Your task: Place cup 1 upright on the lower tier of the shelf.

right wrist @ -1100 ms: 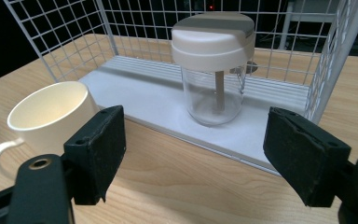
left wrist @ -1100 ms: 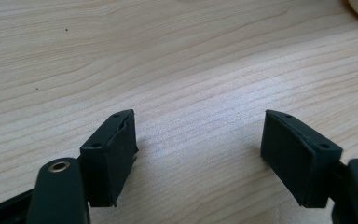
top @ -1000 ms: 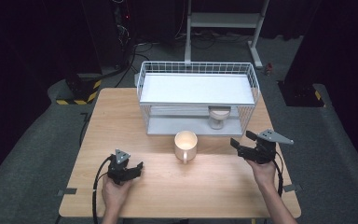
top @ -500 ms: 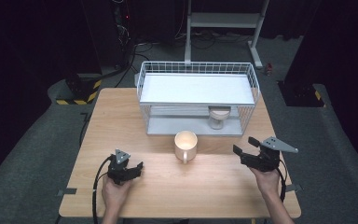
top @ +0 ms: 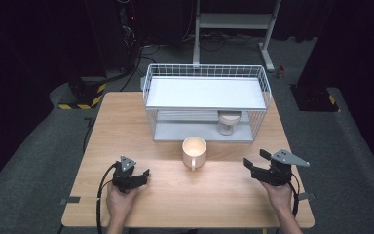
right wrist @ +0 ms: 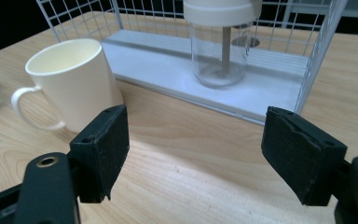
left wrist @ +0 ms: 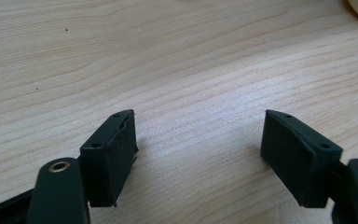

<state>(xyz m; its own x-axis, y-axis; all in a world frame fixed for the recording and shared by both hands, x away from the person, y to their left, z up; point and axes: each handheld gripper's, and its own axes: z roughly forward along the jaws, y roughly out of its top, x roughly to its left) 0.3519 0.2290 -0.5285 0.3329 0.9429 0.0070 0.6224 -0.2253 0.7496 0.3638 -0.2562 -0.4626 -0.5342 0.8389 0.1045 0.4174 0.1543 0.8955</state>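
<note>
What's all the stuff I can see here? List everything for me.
mug: one, cream, upright on the table in front of the rack, handle toward the person
jar: one, clear with a pale lid, on the rack's lower shelf at its right end
rack: one, white wire, two shelves, at the table's far side
table: one, light wood
stand: one, pale metal, on the floor behind the table
hazard tape: yellow and black, on the floor left of the table
left gripper: black, jaws apart over bare wood, holding nothing
right gripper: black, jaws just been closing, nothing between them, pointing toward the mug
hands: two, at the table's near edge, one on each gripper
</note>
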